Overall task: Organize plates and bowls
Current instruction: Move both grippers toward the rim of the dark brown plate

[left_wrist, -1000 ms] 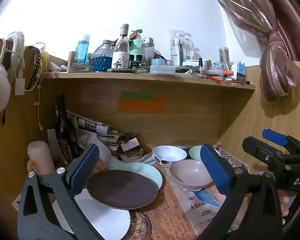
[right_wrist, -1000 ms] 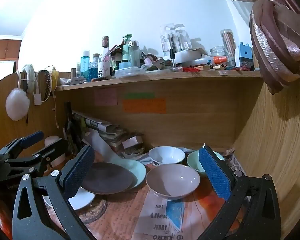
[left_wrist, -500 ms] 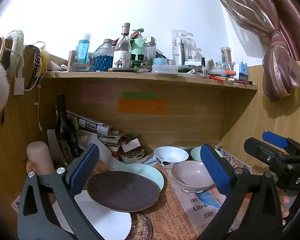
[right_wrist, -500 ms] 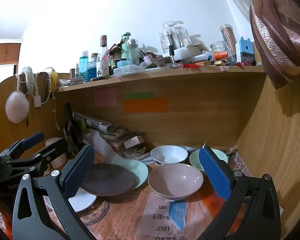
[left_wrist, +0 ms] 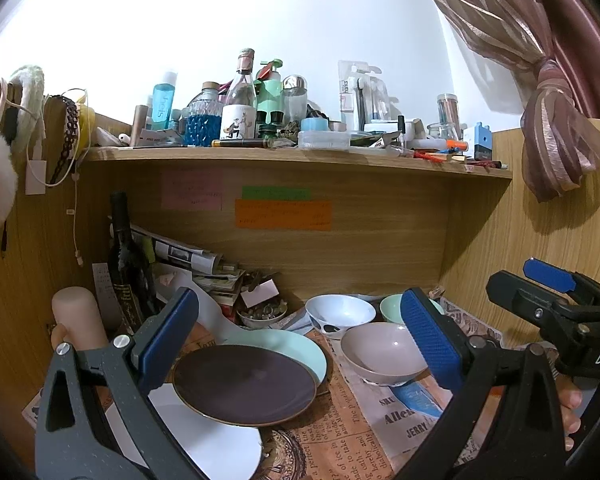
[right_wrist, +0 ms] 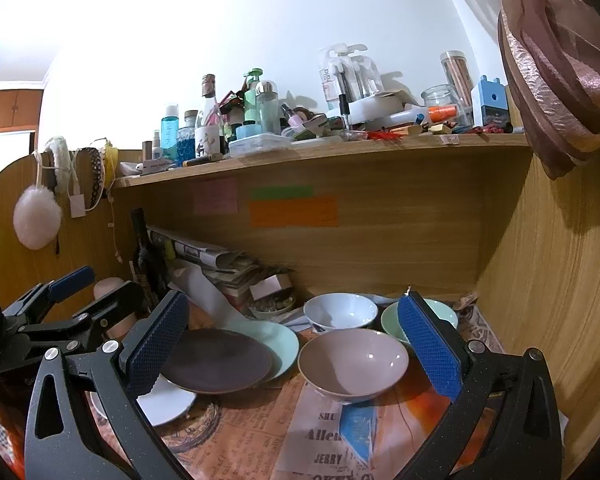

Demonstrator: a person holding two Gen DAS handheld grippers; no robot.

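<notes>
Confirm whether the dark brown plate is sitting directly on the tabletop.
No: the dark brown plate rests overlapping the light green plate and the white plate, not flat on the newspaper-covered table.

white wall (left_wrist: pixel 260 20), wood-panel alcove (left_wrist: pixel 380 248), cluttered upper shelf (left_wrist: pixel 300 158), pink curtain (left_wrist: pixel 556 136) tied right, newspaper-covered tabletop (right_wrist: pixel 260 440)

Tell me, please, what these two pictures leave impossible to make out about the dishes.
- White plate: mostly covered by the dark plate in both views.
- Mint bowl: the right claw finger hides part of it in the right wrist view.
- Sticky notes: writing too small to read.
</notes>
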